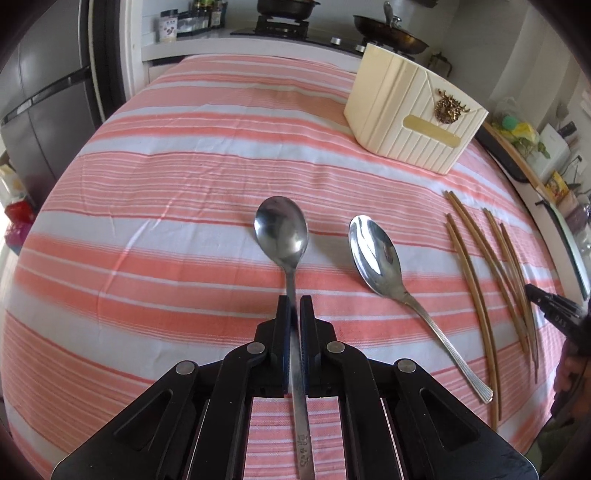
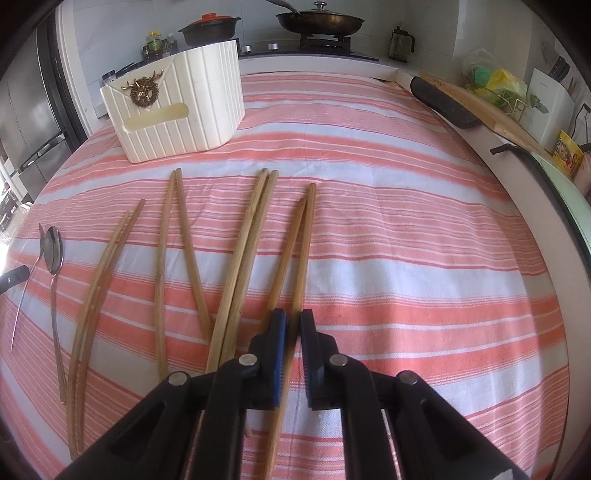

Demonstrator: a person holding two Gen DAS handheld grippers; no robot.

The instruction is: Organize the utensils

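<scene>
My left gripper (image 1: 294,301) is shut on the handle of a steel spoon (image 1: 282,230), whose bowl points away from me above the striped cloth. A second spoon (image 1: 373,254) lies loose to its right. My right gripper (image 2: 291,317) is shut on one chopstick of the rightmost wooden pair (image 2: 301,251). Its partner runs under the left finger. Three more chopstick pairs (image 2: 243,258) (image 2: 173,251) (image 2: 99,280) lie fanned out to the left. A cream ribbed utensil holder (image 2: 177,110) (image 1: 413,110) stands at the back of the cloth.
The pink and white striped cloth (image 2: 406,258) covers the whole table. Behind it runs a counter with a stove, pans (image 2: 319,20) and jars. A cutting board (image 2: 480,107) and bags sit along the right edge. A refrigerator (image 1: 48,92) stands at the left.
</scene>
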